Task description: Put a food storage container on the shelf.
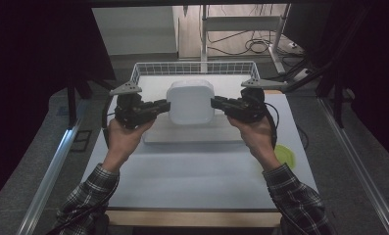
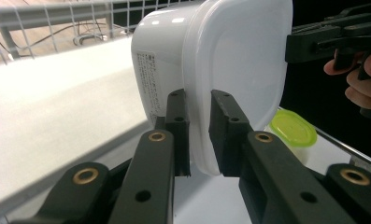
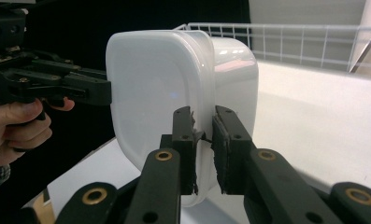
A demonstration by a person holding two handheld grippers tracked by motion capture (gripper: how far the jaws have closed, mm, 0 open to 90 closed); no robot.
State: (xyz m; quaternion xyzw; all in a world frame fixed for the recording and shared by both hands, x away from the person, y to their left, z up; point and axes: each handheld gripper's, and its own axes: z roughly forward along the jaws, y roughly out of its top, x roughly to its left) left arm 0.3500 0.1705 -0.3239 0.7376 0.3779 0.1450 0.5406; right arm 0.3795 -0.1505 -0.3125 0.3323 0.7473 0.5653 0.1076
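White container (image 1: 190, 102), rounded and square with its lid on, hangs above the middle of the table (image 1: 197, 176), lifted between our two grippers over a low white tray (image 1: 192, 134) that lies toward the far edge. We hold it by the lid's rim on opposite sides: the left gripper (image 1: 161, 106) pinches the rim at the container's left, and in the left gripper view its jaws are closed on that thin lip with the printed label on the container's body just beyond. The right gripper (image 1: 219, 103) does the same on the right side; in its own view the pads (image 3: 189, 140) look worn and ragged where they bite the rim.

Behind the container a white wire basket (image 1: 194, 68) stands along the table's far edge. A yellow-green lid (image 1: 285, 155) lies near the right edge, partly behind our right forearm.

We judge the main risk to be the grip itself. Both grippers hold only a narrow lip of the lid, not the body, so if the lid is not snapped on firmly the body could drop away onto the tray. The frayed right pads may also slip on smooth plastic. Should our two hands drift apart or tilt unevenly, the rim could pull free of one gripper and the container would swing down from the other.
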